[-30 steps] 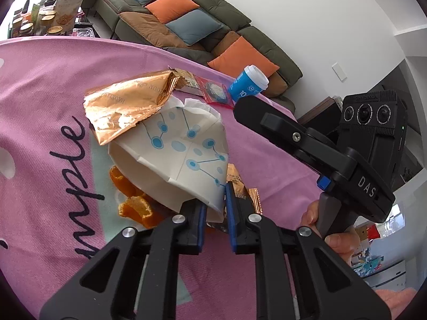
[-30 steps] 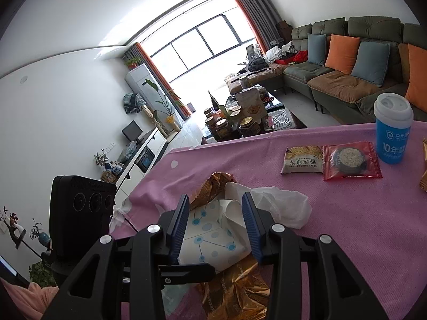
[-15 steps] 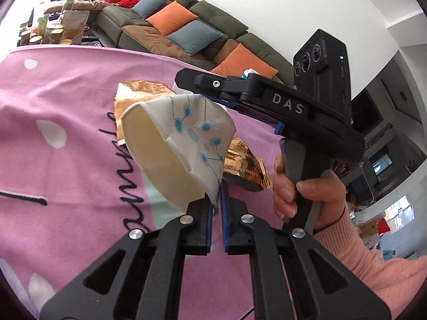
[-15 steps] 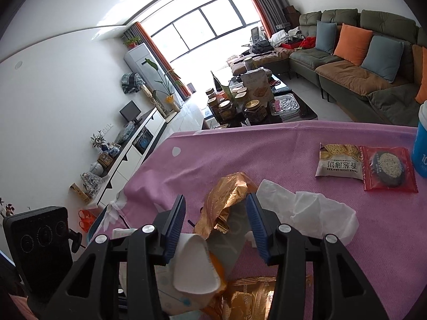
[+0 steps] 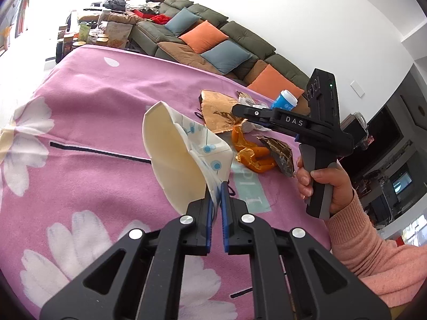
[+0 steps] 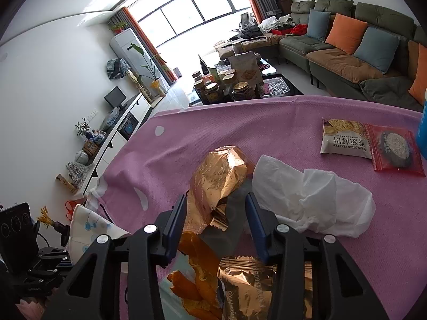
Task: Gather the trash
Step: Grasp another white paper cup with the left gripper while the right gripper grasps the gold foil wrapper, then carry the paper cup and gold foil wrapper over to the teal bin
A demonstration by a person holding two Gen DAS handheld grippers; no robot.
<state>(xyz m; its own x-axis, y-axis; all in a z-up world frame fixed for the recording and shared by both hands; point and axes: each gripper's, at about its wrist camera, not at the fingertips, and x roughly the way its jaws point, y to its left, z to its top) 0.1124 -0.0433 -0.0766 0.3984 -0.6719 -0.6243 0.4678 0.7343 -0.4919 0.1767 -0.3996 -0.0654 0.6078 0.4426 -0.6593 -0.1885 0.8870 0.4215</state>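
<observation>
A pink flowered cloth [image 6: 267,122] covers the surface. At two o'clock in the right wrist view lies a sealed cracker packet [image 6: 344,140], touching a red biscuit packet [image 6: 395,150]. Beyond, at one o'clock, a green sofa [image 6: 373,61] carries orange and blue cushions; jars [image 6: 229,85] crowd a low table at twelve.

Left gripper [image 5: 217,186]: fingers [image 5: 207,221] pinched nearly together on a thin paper edge, pointing obliquely downward. Right gripper [image 6: 216,208]: fingers [image 6: 174,226] parted and closing, nothing pressed between them, angled downward. Right hand [image 5: 324,184]: wrapped around the pistol-style handle, thumb forward, with a ribbed pink sleeve [image 5: 371,253] covering the forearm.
</observation>
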